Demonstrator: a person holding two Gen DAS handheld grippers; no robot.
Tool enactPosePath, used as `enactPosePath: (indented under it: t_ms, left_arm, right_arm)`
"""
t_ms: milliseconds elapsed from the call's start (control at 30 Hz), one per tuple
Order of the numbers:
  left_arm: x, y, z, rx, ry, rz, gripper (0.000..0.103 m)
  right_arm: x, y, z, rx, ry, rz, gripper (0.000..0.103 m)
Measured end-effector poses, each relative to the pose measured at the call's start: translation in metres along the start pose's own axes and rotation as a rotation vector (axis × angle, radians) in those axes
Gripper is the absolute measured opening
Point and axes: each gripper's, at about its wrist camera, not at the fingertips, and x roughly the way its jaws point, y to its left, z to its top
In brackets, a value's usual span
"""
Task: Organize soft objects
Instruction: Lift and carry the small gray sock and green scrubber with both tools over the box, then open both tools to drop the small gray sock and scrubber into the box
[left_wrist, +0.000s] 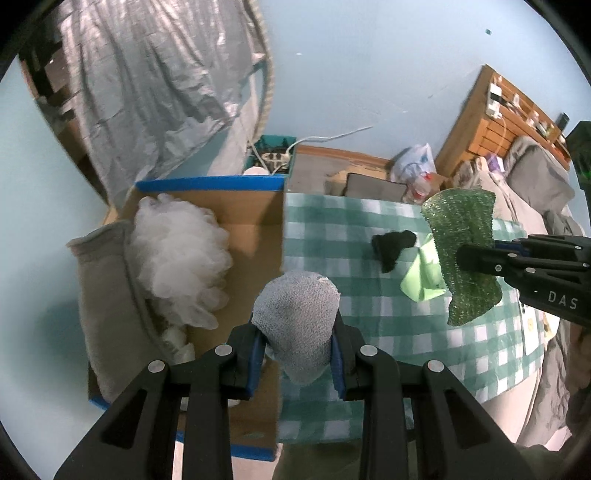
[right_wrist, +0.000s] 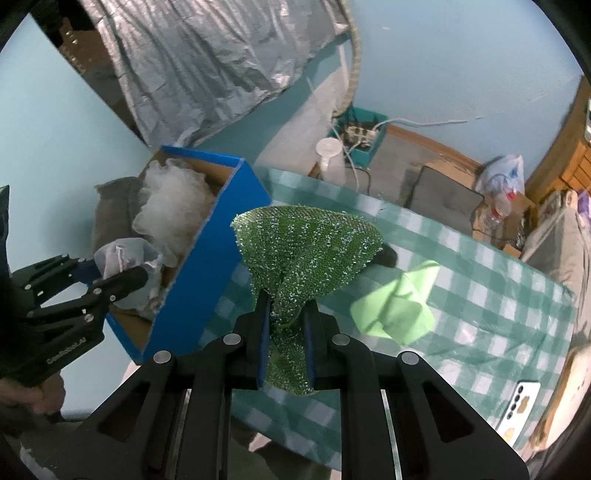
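Note:
My left gripper (left_wrist: 297, 341) is shut on a grey knitted cloth (left_wrist: 297, 321) and holds it in the air over the seam between the blue-edged cardboard box (left_wrist: 207, 182) and the checked table; it also shows in the right wrist view (right_wrist: 122, 271). My right gripper (right_wrist: 286, 314) is shut on a sparkly green mesh scrubber (right_wrist: 306, 247) above the table, also seen in the left wrist view (left_wrist: 461, 243). A white mesh pouf (left_wrist: 177, 254) and a grey towel (left_wrist: 107, 295) lie in the box. A black cloth (left_wrist: 391, 245) and a light green cloth (left_wrist: 423, 275) lie on the table.
The table carries a green-and-white checked cloth (left_wrist: 354, 240). A phone (right_wrist: 519, 408) lies near its right edge. Behind stand a teal bin with a power strip (left_wrist: 271, 157), a plastic bag (left_wrist: 413, 162), a silver cover (left_wrist: 147, 92) and a bed (left_wrist: 532, 192).

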Motion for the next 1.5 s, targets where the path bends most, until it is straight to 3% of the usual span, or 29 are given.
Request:
enactPosePath:
  t_ms: [867,1500]
  left_arm:
    - [-0.001,0.082,-0.020,-0.170,0.012,0.063,0.030]
    - [0.026,0.112,-0.022,-0.204,0.051,0.061,0.030]
  right_arm:
    - [0.051,0.100,0.049,-0.164,0.049,0.088,0.014]
    - [0.103,0.148,0.074,-0.207,0.129,0.135,0.014]
